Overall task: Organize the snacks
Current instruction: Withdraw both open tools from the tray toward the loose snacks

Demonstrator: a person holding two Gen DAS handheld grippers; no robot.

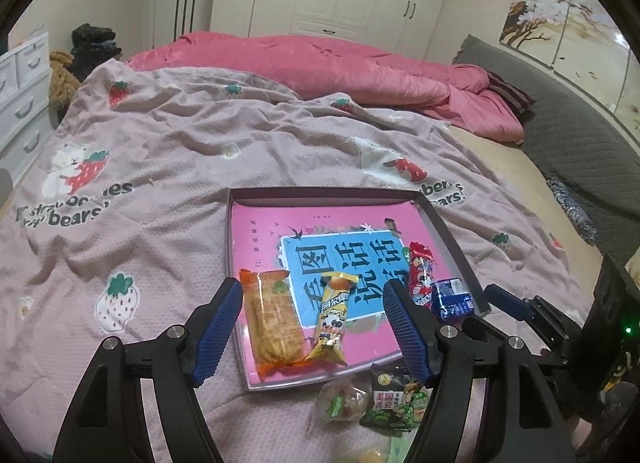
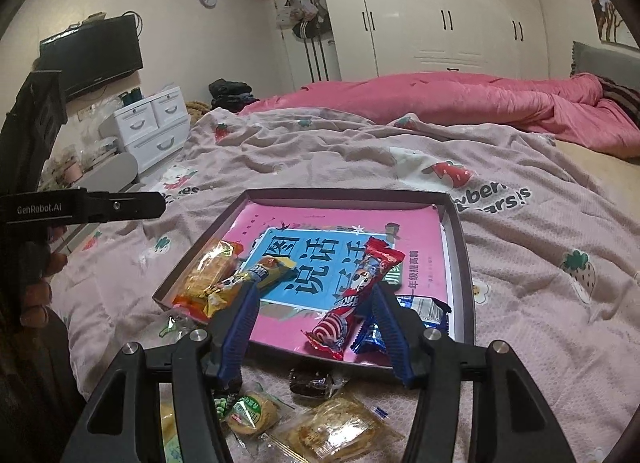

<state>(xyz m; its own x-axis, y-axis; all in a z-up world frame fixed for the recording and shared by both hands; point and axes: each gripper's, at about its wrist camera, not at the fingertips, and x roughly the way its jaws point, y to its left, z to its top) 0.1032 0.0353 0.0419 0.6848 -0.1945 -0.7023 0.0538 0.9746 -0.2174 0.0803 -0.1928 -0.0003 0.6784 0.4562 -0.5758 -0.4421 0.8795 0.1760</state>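
A shallow dark tray [image 1: 448, 231] with a pink book cover inside lies on the bed; it also shows in the right wrist view [image 2: 460, 247]. In it lie an orange cracker pack [image 1: 272, 315], a yellow snack bar [image 1: 334, 315], a red candy pack [image 1: 420, 275] and a blue pack [image 1: 454, 297]. My left gripper [image 1: 314, 327] is open and empty above the tray's near edge. My right gripper [image 2: 314, 327] is open and empty over the red pack [image 2: 352, 303]. Loose snacks lie in front of the tray: a green bean pack [image 1: 396, 403], a clear candy bag [image 1: 342, 403], a round cake [image 2: 252, 413], a pastry [image 2: 340, 429].
The bed has a pink-grey strawberry blanket [image 1: 160, 167] and a pink quilt [image 1: 360, 71] at the back. White drawers [image 2: 156, 127] and a TV [image 2: 92, 55] stand at the left. The other gripper's body [image 2: 80, 205] shows at the left edge.
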